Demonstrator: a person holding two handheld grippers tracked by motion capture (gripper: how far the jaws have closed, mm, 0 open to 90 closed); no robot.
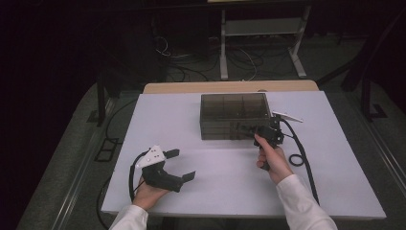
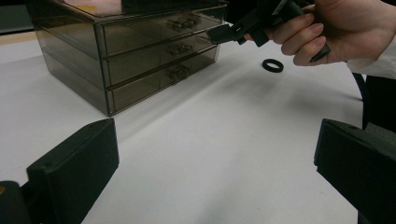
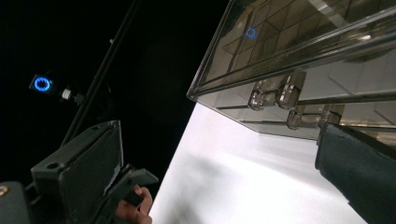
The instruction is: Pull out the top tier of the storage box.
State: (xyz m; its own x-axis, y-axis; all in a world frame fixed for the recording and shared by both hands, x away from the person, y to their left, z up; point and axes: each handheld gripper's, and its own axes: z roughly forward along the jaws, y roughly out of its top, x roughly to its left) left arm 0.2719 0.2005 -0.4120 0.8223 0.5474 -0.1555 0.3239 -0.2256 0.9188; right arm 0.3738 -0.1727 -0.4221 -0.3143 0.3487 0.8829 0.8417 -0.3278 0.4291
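High view first: we've got the right gripper (image 1: 265, 132) up against the smoky drawer box (image 1: 233, 116) front, the left gripper (image 1: 181, 164) resting wide open and empty near the table's (image 1: 191, 124) front edge. Left gripper view: three drawers, a black ring (image 2: 272, 65) beside them. Right gripper view: jaws spread, empty, by the drawer handles (image 3: 275, 95).

High view looking forward and down from near edge of desk (image 1: 191, 124), taking in whole top and floor beyond. Left gripper view sitting low near desk's near-left part, facing across toward drawer box (image 2: 130, 51) and right hand (image 2: 336, 32). Right gripper view tilting, sitting close against box front (image 3: 303, 84). All three sharing box.
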